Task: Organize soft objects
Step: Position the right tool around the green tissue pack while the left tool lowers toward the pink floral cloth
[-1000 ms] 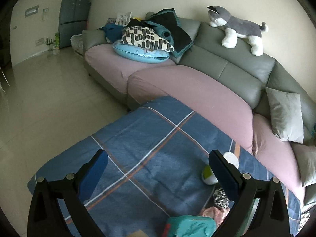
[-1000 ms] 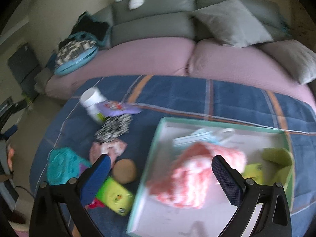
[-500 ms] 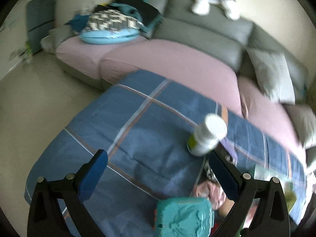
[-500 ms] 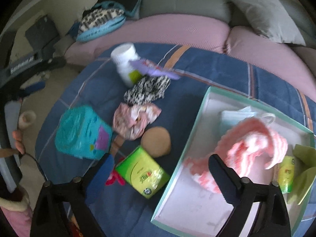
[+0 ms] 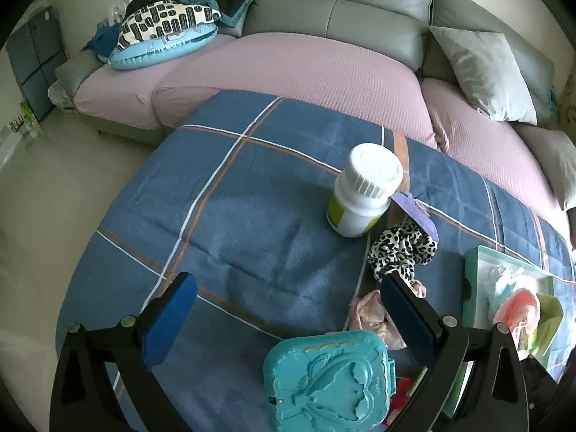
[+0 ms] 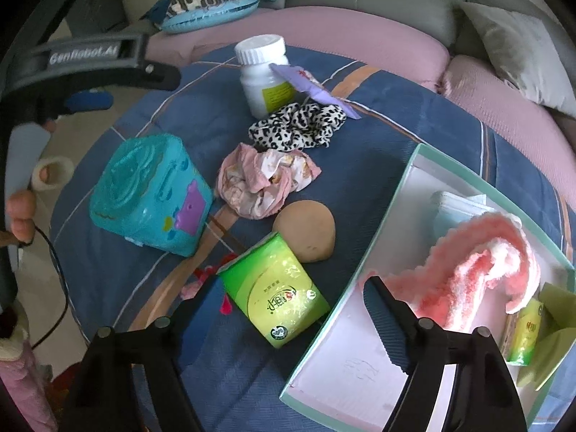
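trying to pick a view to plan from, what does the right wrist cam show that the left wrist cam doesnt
Only the right wrist view shows the brown round pad, the green tissue pack whole, and the box's interior with the pink fuzzy cloth. Only the left wrist view shows the bare left half of the blue blanket. Both show the white bottle, leopard scrunchie, pink scrunchie and teal case.

you can read "genrobot.ai" in pale letters on the grey body of the left gripper (image 6: 90, 55), seen from the right wrist. the green tissue pack (image 6: 275, 293) carries printed characters and a small round logo, and the white bottle (image 6: 264, 73) a yellow-green label, both too small to read.
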Tool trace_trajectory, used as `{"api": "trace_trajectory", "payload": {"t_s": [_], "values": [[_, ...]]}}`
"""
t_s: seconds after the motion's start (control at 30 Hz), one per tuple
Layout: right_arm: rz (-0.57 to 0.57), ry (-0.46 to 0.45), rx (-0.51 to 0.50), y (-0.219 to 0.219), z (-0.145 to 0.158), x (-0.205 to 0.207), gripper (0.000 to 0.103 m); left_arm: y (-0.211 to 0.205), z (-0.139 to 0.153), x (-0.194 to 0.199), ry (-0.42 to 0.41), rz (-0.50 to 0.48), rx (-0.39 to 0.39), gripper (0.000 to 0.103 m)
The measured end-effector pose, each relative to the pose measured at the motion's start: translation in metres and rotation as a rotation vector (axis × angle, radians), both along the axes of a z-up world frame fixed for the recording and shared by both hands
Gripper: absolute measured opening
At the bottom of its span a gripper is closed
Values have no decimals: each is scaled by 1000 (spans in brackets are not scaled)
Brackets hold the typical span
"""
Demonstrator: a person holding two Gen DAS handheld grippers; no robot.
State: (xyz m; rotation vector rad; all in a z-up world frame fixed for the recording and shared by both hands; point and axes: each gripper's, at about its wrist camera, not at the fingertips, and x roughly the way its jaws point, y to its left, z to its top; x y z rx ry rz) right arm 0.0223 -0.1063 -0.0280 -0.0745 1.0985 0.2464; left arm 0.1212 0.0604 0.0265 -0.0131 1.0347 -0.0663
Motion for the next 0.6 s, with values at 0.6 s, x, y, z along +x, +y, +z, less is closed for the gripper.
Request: {"api": "trace_trajectory", "payload": {"t_s": [0.6], "values": [[88,19,35,12,-11,8,71,-19,-8,3,29,-43,6,102]]}}
